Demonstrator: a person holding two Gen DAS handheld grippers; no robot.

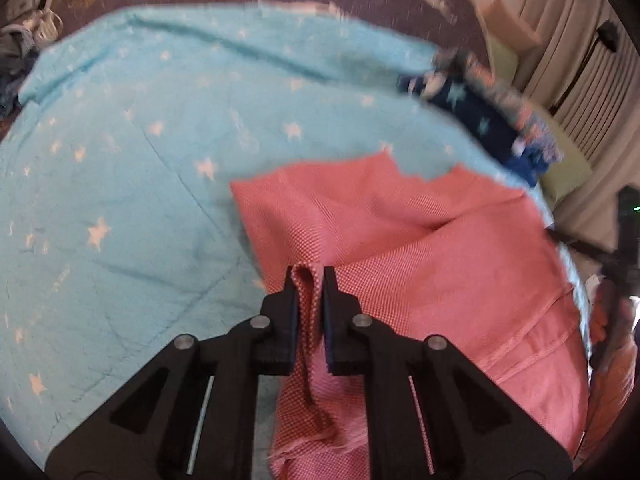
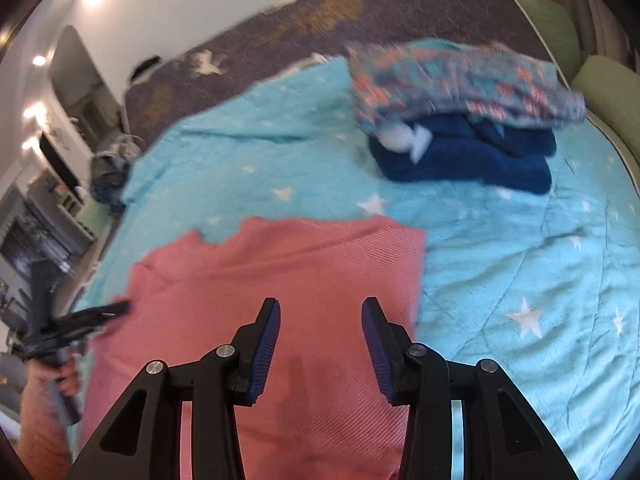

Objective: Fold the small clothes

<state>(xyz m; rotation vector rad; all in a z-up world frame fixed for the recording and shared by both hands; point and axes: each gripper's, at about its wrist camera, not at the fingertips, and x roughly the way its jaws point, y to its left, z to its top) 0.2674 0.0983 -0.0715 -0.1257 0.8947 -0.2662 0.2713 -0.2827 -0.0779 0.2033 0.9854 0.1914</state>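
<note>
A pink woven garment [image 1: 420, 248] lies on a light-blue star-print blanket [image 1: 120, 168]. In the left wrist view, my left gripper [image 1: 309, 280] is shut on a raised fold at the garment's near-left edge, and the cloth hangs down between the pads. The right wrist view shows the same garment [image 2: 280, 264] spread out, with a ragged far edge. My right gripper [image 2: 321, 306] hovers over its near part, open, with nothing pinched between the blue pads. At the garment's left edge the left gripper [image 2: 86, 316] appears again, blurred and held by a hand [image 2: 66, 376].
A patterned garment [image 2: 460, 84] lies on folded navy clothes [image 2: 472, 164] at the far right of the blanket [image 2: 520, 264]. Beyond is a grey deer-print cover [image 2: 360, 16], with green cushions [image 2: 608, 88] on the right. More clothes [image 1: 16, 60] are heaped at the far left.
</note>
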